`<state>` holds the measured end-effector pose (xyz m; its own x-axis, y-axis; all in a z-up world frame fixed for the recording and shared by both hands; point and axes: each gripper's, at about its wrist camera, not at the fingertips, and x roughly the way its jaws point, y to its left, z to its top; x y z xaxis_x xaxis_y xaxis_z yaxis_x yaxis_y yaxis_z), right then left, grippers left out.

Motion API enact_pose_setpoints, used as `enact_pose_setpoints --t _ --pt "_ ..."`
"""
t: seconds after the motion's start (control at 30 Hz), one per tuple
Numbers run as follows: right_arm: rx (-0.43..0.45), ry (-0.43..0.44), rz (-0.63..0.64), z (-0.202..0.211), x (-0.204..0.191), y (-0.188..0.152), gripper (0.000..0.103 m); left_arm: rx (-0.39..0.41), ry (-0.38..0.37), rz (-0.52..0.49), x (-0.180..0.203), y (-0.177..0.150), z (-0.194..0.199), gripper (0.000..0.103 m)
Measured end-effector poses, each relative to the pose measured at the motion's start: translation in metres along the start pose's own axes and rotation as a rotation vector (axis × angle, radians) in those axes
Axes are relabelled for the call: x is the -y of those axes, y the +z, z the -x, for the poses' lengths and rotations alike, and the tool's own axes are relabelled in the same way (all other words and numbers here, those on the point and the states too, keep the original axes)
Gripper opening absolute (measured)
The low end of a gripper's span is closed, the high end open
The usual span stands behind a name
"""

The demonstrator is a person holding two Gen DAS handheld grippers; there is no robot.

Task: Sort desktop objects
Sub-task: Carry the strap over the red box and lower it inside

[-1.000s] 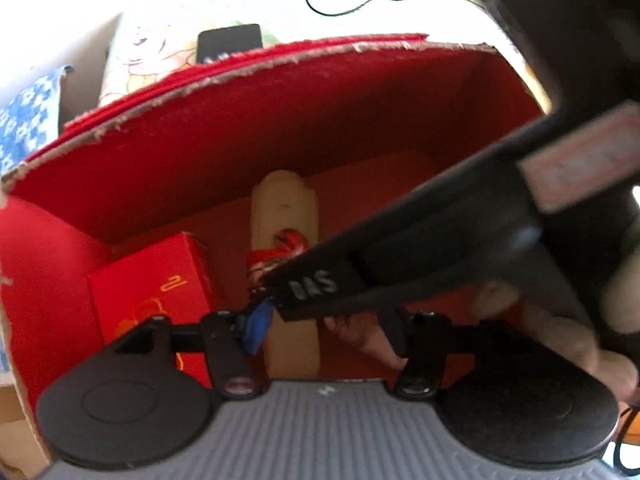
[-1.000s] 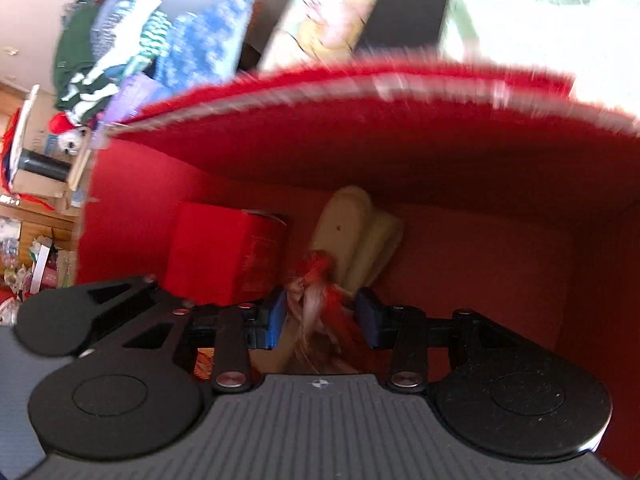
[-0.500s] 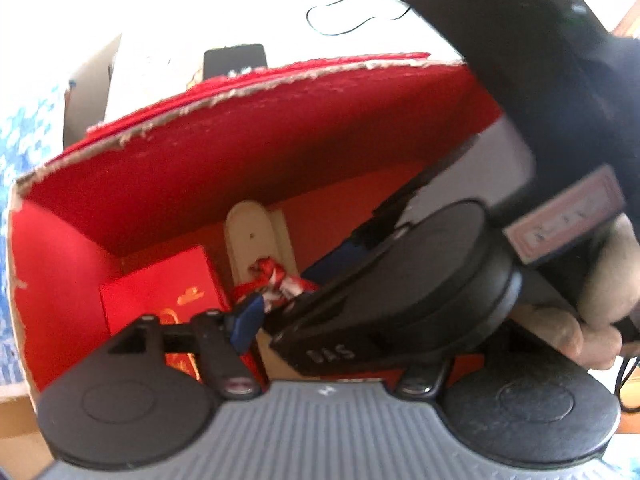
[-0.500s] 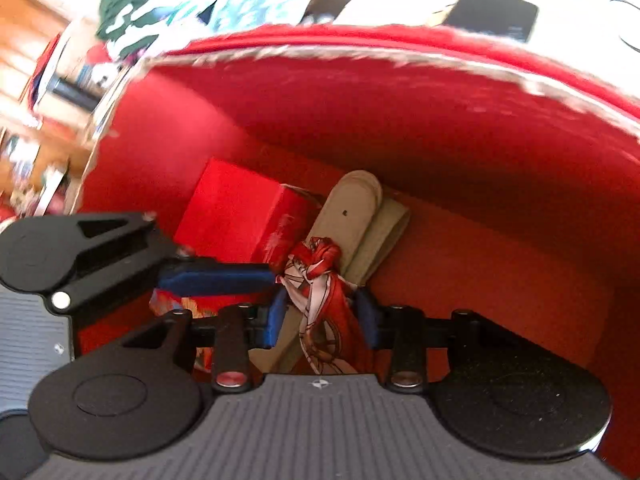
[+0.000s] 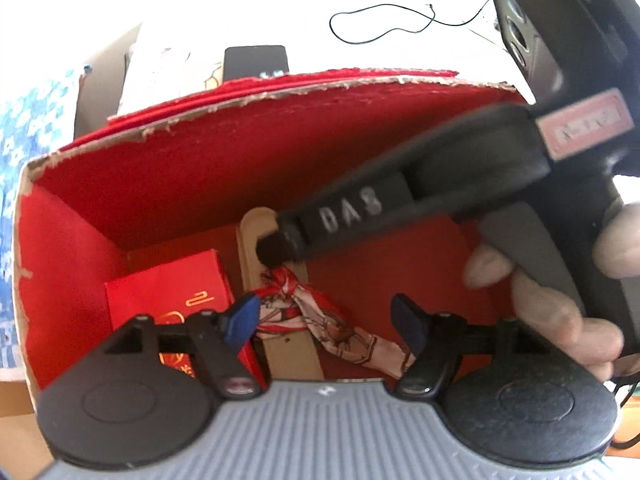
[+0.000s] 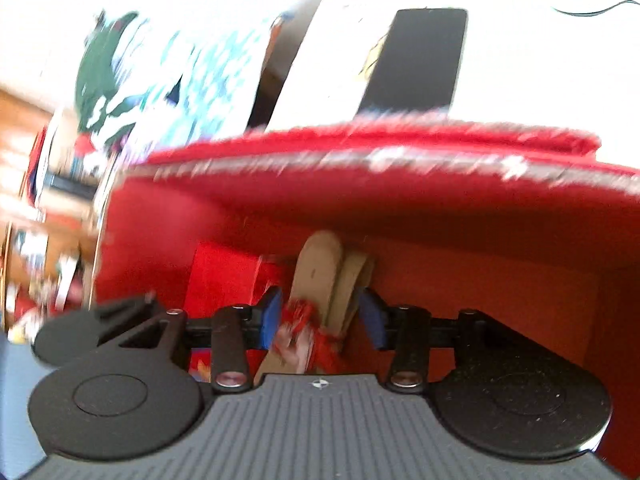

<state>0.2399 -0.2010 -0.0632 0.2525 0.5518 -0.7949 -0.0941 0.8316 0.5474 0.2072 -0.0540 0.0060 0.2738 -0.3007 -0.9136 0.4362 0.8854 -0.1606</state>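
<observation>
Both grippers' fingers, left (image 5: 326, 322) and right (image 6: 322, 318), are spreading wider, straddling the patterned scarf (image 5: 320, 316) lying unpinched inside the red box (image 5: 200, 168).

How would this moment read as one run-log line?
stage: releasing | left claw: open, opening | right claw: open, opening | scarf: lying in red box

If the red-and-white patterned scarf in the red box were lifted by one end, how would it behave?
The red-and-white patterned scarf would probably drape limply, since it lies in soft folds. It looks thin and light. Knotted around the tan strap, it might drag that along.
</observation>
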Motion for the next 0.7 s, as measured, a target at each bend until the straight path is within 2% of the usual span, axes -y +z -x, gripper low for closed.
enact_pose_setpoints --t 0.07,0.13,0.23,0.33,0.4,0.53,0.6,0.7 --pt "-0.003 -0.001 -0.028 -0.008 0.002 0.002 0.044 -0.005 0.018 0.013 -0.001 0.000 -0.001 0.067" --pt "-0.031 0.003 -0.047 -0.021 0.000 0.005 0.032 -0.019 0.015 0.017 -0.001 0.000 -0.003 0.063" --pt "-0.041 0.002 0.020 -0.022 -0.007 0.006 0.031 -0.009 0.016 0.001 0.002 0.000 -0.002 0.063" --pt "-0.099 0.009 0.102 -0.029 -0.021 0.002 0.032 -0.012 0.019 0.018 0.001 0.001 -0.003 0.066" --pt "-0.097 -0.003 0.150 -0.030 -0.025 0.003 0.034 -0.029 0.009 0.028 0.000 0.001 -0.005 0.066" --pt "-0.112 0.032 0.070 -0.030 -0.012 0.008 0.035 -0.015 0.042 0.027 0.003 0.002 -0.004 0.069" --pt "-0.106 0.030 0.069 -0.030 -0.013 0.008 0.037 -0.007 0.055 0.025 0.005 0.001 -0.004 0.070" --pt "-0.068 0.014 0.079 -0.022 -0.016 0.006 0.047 0.004 0.059 0.038 0.004 0.001 -0.003 0.074"
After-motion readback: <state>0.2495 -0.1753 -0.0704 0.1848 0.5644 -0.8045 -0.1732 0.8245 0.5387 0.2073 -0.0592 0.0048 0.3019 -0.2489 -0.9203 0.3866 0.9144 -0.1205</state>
